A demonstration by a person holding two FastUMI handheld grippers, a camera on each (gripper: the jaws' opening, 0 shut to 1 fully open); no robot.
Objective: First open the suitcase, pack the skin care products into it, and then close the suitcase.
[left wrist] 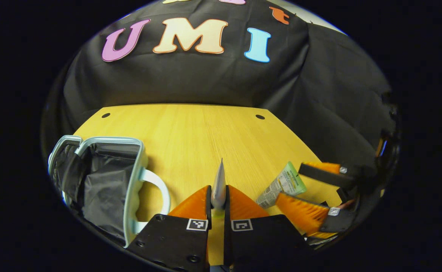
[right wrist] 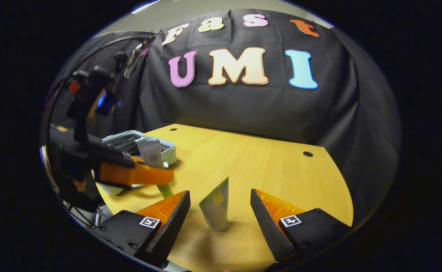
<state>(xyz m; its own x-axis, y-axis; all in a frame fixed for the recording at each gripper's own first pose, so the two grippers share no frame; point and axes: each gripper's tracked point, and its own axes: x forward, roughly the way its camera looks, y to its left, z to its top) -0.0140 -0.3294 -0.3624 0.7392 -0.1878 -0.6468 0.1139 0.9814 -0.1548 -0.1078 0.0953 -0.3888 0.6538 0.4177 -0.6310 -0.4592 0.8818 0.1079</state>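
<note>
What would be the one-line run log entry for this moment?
suitcase: open | left gripper: shut on tube | right gripper: open around second tube on table | phase: packing

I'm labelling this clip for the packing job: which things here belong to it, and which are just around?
Part of the job:
- open suitcase
- grey tube clamped in the left tongs
- green tube on the table between the open right tongs

Just around:
- wooden table
- black cloth wall
</note>
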